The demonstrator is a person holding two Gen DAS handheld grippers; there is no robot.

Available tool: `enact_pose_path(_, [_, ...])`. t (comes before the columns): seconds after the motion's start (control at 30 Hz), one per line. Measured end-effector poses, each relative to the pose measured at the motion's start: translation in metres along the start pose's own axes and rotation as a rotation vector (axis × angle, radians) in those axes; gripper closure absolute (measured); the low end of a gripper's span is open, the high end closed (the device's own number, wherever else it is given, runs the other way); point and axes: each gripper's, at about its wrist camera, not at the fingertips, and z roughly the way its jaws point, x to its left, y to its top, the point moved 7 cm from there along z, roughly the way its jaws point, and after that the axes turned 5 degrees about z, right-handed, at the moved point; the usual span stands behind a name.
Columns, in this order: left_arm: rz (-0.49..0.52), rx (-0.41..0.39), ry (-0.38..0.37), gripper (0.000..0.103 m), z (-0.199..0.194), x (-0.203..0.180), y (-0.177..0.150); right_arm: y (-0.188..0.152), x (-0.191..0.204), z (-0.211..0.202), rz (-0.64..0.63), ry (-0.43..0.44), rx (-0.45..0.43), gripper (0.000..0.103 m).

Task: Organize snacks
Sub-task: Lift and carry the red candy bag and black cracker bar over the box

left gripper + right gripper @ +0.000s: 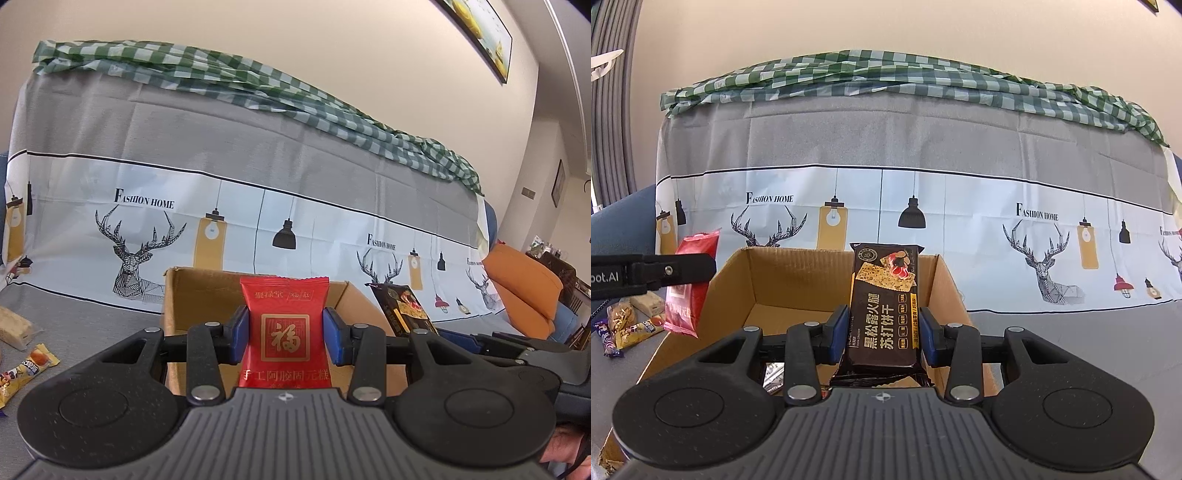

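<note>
Mid drop-off, looks like. Left gripper [286,330] clamped on a red snack packet [284,332], held upright just in front of the cardboard box [184,295]. Right gripper [882,332] pinching a dark cracker pack [882,306], upright too, hanging over the open box [798,280]. Something already lying in the box bottom, hard to tell what. More snacks [628,325] loose on the grey cover off to the left. Next up, probably: tip each one over the rim, lower it in, then let go. Watch the rim, could snag the wrappers.
</note>
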Motion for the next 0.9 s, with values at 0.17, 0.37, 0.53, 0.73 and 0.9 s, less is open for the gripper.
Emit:
enact_pose_path(0.17, [0.005, 0.0, -0.003, 0.057, 0.0005, -0.0012, -0.0018, -0.0005, 0.0005, -0.0009, -0.002, -0.003, -0.004, 0.062])
enact_pose_path(0.37, [0.006, 0.001, -0.005, 0.057, 0.0005, -0.0019, -0.0026, -0.0003, 0.0008, -0.0012, -0.003, -0.004, -0.008, 0.062])
enact_pose_path(0.53, [0.011, 0.002, -0.011, 0.057, 0.0012, -0.0046, -0.0024, -0.0002, 0.0008, -0.0003, -0.006, -0.003, -0.009, 0.062])
enact_pose_path(0.73, [0.018, 0.003, -0.015, 0.057, 0.0016, -0.0071, -0.003, -0.0003, 0.0012, -0.0005, -0.006, -0.004, -0.009, 0.062])
enact_pose_path(0.9, [0.019, 0.002, -0.014, 0.057, 0.0018, -0.0068, -0.003, 0.0, 0.0011, -0.0004, -0.007, -0.003, -0.011, 0.062])
